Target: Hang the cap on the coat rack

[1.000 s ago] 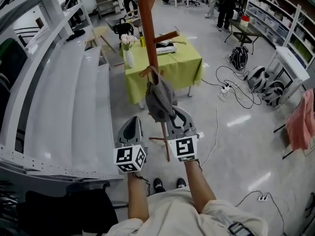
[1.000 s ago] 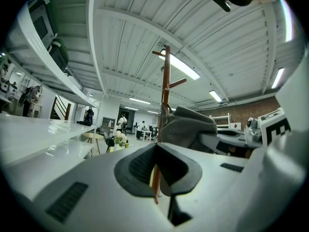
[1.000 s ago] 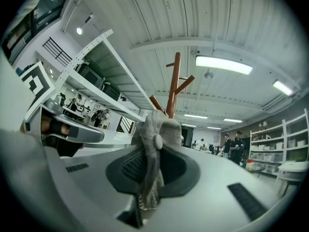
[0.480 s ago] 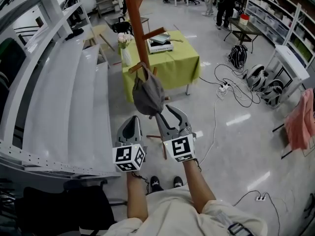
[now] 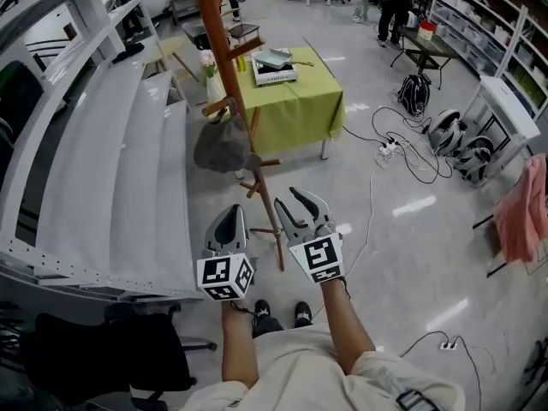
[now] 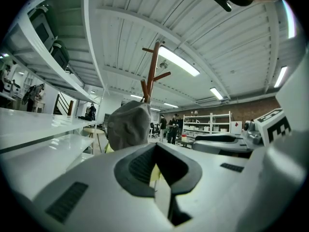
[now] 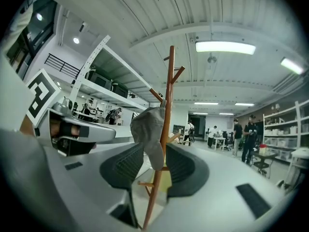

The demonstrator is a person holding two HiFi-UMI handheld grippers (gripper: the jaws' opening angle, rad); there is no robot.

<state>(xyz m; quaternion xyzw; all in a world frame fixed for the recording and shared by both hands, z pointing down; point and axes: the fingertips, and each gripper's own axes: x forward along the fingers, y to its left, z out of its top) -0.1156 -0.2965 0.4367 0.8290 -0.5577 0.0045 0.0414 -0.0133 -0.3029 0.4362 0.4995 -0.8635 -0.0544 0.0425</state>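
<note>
A grey cap (image 5: 221,148) hangs from a low peg of the brown wooden coat rack (image 5: 231,92), with nothing touching it. My right gripper (image 5: 295,204) is below and to the right of the cap, clear of it. Its jaws are opening and hold nothing. My left gripper (image 5: 229,218) is beside it, shut and empty. The left gripper view shows the cap (image 6: 128,127) ahead with the coat rack (image 6: 150,71) behind it. In the right gripper view the cap (image 7: 149,129) and the rack pole (image 7: 167,105) show through the gap of the right gripper (image 7: 154,163).
White shelving (image 5: 103,161) runs along the left. Behind the rack is a green-covered table (image 5: 300,110) and a vase of flowers (image 5: 212,75). Cables and bags (image 5: 411,157) lie on the floor at right. A black chair (image 5: 94,358) stands at bottom left.
My right gripper opened, let go of the cap and drew back from the rack. The cap stays hanging on the peg. The left gripper stayed shut.
</note>
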